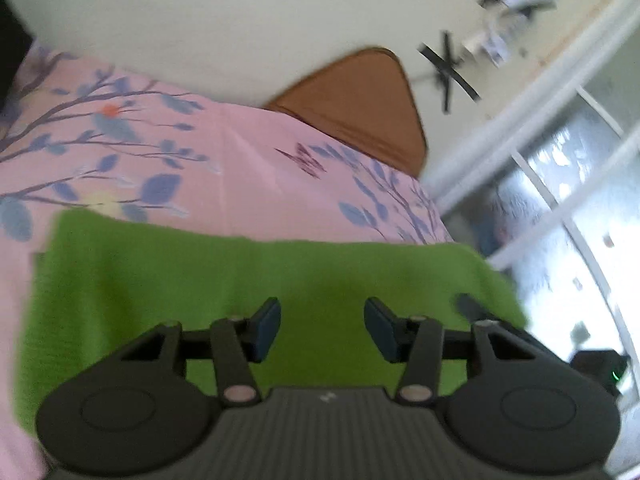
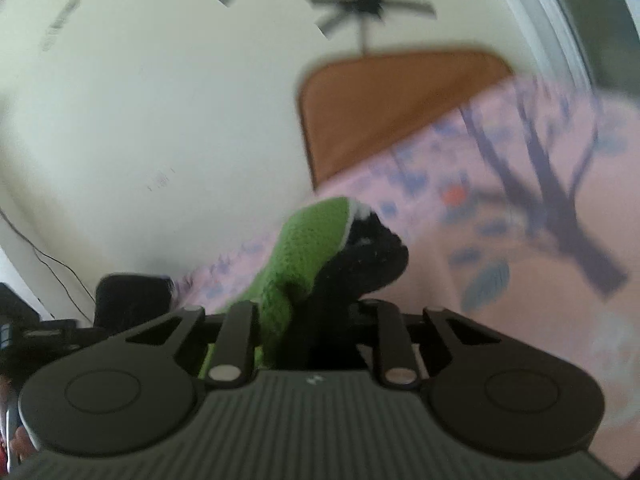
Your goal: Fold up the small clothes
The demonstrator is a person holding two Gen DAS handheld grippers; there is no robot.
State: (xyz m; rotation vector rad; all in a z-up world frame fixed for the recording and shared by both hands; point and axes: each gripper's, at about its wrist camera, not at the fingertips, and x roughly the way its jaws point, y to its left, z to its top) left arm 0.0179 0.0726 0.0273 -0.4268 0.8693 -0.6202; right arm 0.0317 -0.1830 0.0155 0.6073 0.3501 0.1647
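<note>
Green cloth [image 1: 256,280] spreads flat under the left claw [image 1: 322,330], whose jaws gape empty; pink bedsheet [image 1: 224,152] lies bare toward twelve o'clock. Right claw [image 2: 316,320] pinches the cloth's bunched black-edged corner [image 2: 360,256], fingertips hidden.

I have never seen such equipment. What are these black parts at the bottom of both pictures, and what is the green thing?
The black parts are two hand-held grippers; a person holds one in each hand. Each picture comes from a camera on one gripper, looking forward along its jaws. In the left view, the left gripper has its jaws apart, over a green cloth that lies on a pink flowered bedsheet. In the right view, the right gripper has its jaws shut on a green and black piece of clothing, lifted toward the camera. Behind stands a brown headboard.
</note>
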